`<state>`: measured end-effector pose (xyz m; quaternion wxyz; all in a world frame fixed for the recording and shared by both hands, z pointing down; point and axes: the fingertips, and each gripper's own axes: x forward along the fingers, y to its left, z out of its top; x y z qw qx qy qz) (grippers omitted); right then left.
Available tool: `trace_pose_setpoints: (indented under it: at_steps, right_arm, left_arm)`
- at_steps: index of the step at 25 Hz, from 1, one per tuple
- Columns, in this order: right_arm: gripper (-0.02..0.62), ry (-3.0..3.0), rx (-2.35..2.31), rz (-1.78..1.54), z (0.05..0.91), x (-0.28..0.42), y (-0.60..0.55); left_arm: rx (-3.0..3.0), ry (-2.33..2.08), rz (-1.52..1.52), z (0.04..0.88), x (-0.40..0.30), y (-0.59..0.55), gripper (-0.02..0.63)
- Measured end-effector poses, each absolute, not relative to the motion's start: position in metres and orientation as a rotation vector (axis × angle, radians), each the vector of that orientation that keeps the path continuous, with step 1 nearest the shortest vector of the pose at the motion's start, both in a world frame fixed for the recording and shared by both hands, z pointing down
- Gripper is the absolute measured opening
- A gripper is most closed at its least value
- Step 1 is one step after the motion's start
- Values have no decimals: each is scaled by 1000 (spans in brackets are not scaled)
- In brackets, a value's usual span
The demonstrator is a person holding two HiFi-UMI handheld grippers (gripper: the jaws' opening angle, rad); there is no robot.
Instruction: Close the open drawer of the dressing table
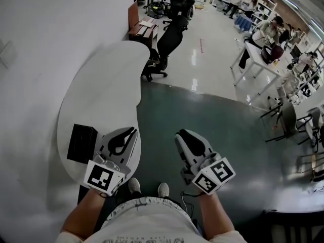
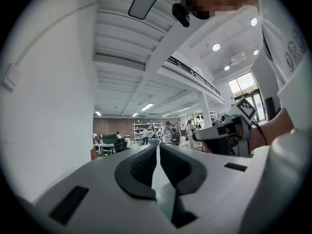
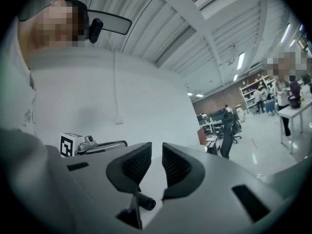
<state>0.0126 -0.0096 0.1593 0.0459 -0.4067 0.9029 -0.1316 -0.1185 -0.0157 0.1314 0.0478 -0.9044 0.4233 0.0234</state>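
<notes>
Black box (image 1: 81, 143) on white tabletop (image 1: 101, 80) against wall (image 1: 40, 44). My left tongs (image 1: 133, 131) over tabletop's near edge, pinched together, empty. Right tongs (image 1: 181, 134) over floor (image 1: 212, 125), narrow gap, nothing in it. Both point level, away from me. Drawer in no view. I judge it under tabletop, below left tongs, so left hand nearer.

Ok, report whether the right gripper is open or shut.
Open: the right gripper shows a clear gap between its jaws, nothing held.
</notes>
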Motion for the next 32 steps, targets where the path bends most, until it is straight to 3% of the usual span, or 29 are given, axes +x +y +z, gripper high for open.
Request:
trace_pose_setpoints:
  at_steps: [32]
  right_arm:
    - [8,2794,-1109,-373,139,-6,11]
  left_arm:
    - [-2757,1304,76,127,-111,-10,40]
